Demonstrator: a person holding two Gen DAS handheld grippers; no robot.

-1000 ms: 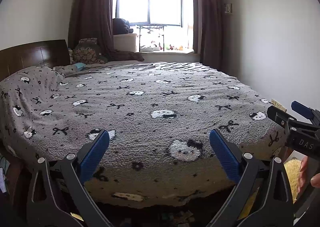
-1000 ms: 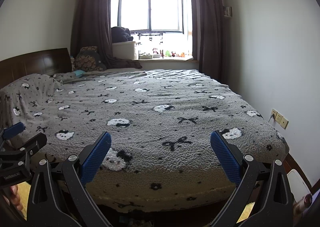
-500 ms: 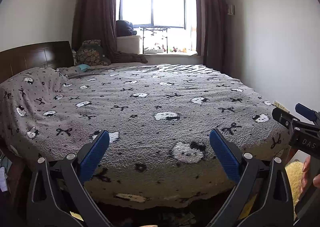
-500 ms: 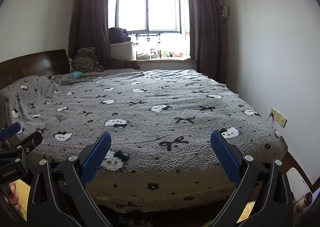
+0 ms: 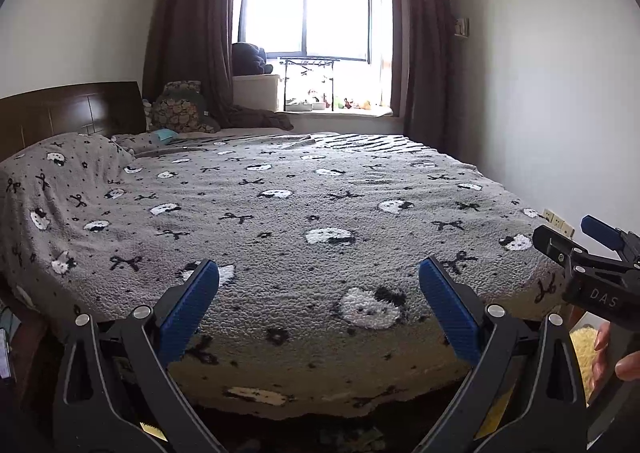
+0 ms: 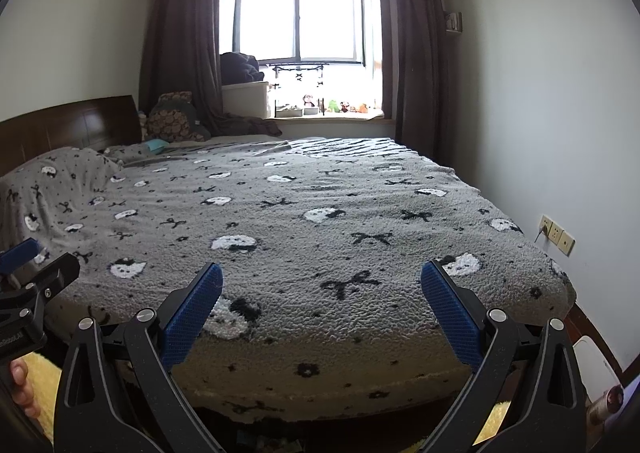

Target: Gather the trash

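Note:
My left gripper (image 5: 319, 285) is open and empty, held at the foot of a bed (image 5: 304, 209) covered by a grey blanket with white cat faces and black bows. My right gripper (image 6: 321, 285) is also open and empty, beside it to the right; it also shows at the right edge of the left wrist view (image 5: 592, 253). The left gripper shows at the left edge of the right wrist view (image 6: 28, 273). Some small litter (image 5: 352, 435) lies on the dark floor under the bed's foot edge, too dim to identify. A small teal item (image 5: 164, 134) lies near the pillows.
A dark wooden headboard (image 5: 68, 109) is at the left. A window (image 5: 308, 17) with dark curtains, a white box (image 5: 256, 91) and small figurines on the sill are at the back. A wall socket (image 6: 556, 239) is on the right wall. A yellow rug (image 5: 584, 353) lies on the floor.
Both grippers have risen and tilted up slightly, so the bed sits lower in both views. Both stay open and empty.

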